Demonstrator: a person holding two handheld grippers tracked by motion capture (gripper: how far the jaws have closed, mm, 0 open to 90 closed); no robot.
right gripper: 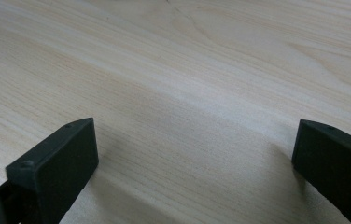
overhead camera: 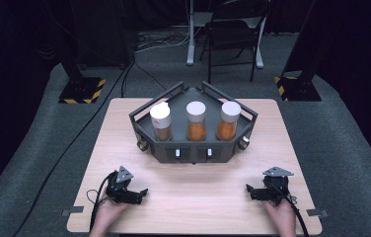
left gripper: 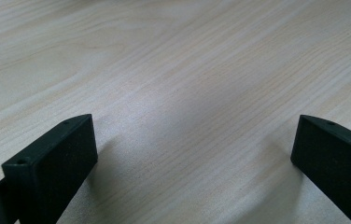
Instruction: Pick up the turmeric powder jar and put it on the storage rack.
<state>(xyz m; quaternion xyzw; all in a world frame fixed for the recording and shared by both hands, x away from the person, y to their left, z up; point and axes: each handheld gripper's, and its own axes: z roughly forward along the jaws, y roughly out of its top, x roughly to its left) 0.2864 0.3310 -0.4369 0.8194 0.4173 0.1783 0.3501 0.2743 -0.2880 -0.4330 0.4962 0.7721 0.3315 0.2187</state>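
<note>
**Tall jars, narrow rack: tipping is the risk**

Both tongs rest low on the wooden surface [overhead camera: 193, 197], the left tongs [overhead camera: 141, 193] at lower left of the high view and the right tongs [overhead camera: 249, 190] at lower right, each spread wide and gripping nothing. Three white-capped spice jars stand upright in the dark grey rack [overhead camera: 193, 150] at centre: left jar [overhead camera: 161, 121], middle jar [overhead camera: 196, 121], right jar [overhead camera: 228, 120]. They stand near one another, so a wide approach could knock a neighbour. A high grip on a cap might slip; the raised rails could catch a jar lifted at a tilt.
</note>
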